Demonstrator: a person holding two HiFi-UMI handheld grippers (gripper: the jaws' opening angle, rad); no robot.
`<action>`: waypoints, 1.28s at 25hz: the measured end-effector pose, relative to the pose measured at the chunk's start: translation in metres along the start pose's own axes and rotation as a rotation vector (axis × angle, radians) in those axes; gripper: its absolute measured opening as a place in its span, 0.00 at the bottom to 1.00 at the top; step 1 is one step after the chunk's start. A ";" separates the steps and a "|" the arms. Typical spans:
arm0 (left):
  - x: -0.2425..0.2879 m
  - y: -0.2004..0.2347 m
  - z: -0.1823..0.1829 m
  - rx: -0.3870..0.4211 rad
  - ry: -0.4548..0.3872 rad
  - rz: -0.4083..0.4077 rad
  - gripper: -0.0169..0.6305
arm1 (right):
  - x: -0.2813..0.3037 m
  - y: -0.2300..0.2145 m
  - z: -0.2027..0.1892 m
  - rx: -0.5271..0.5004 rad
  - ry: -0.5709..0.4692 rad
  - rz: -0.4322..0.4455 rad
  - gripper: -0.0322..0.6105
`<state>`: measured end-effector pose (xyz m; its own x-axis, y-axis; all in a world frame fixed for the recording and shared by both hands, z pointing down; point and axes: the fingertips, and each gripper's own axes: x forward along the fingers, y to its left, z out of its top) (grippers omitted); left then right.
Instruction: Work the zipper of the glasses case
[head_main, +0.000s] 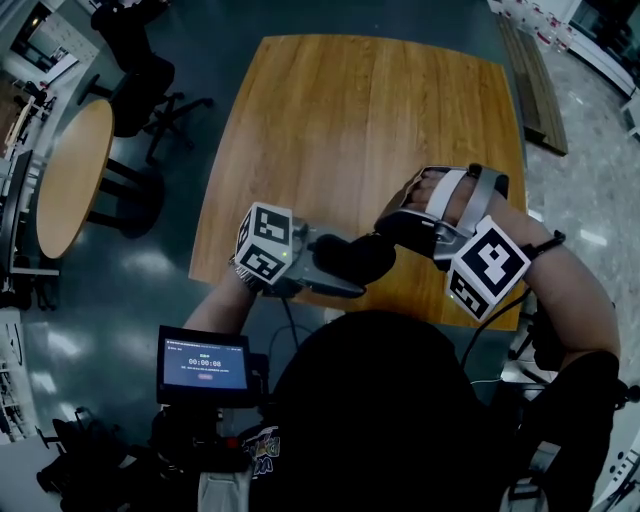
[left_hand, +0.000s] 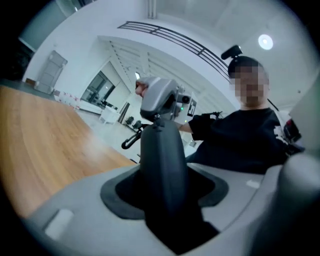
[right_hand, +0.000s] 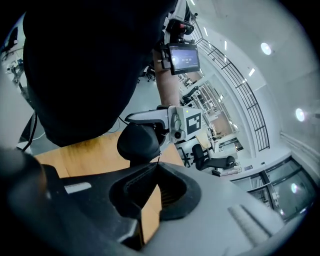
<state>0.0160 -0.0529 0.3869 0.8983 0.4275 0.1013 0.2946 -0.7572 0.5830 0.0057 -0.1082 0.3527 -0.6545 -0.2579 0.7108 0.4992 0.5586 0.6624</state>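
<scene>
Obs.: The glasses case (head_main: 352, 257) is held in the air above the near edge of the wooden table (head_main: 360, 110), close in front of the person and touching nothing on the table.

Left gripper (left_hand: 165, 194): the jaws stand fairly wide and are closed on the case. The dark body fills the gap between them, and the case's long axis runs away from the camera toward the other gripper.

Right gripper (right_hand: 156, 166): the jaw tips are brought fully together just below the rounded end of the case. A thin dark strand, taken to be the zipper pull (right_hand: 157, 158), is seen running from the tips up to the case, so the pull is judged to be pinched. The tab itself is too small to be made out clearly.

Handling (judged): The case is expected to be light, with a semi-stiff moulded shell and a matte covering that should not slide readily in the pads. A firm squeeze is likely to be tolerated, though the shell may flex and bind the zipper if it is clamped over the seam. The body is best gripped across its broad faces, clear of the zipper track. The pull is thin and may slip, so a grip at its root is preferred.
</scene>
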 end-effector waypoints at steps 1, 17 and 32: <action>-0.001 0.001 0.001 -0.004 -0.019 0.002 0.41 | 0.000 -0.001 0.000 -0.003 0.001 -0.005 0.05; -0.021 0.002 0.009 0.017 -0.080 0.083 0.41 | -0.016 -0.026 -0.009 0.160 -0.059 -0.126 0.06; -0.009 -0.002 -0.048 0.171 0.549 0.145 0.42 | 0.012 0.029 0.033 -0.229 0.007 0.141 0.22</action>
<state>-0.0083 -0.0317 0.4233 0.6467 0.4719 0.5992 0.2706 -0.8765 0.3982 -0.0065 -0.0694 0.3729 -0.5656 -0.1963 0.8009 0.7011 0.3969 0.5924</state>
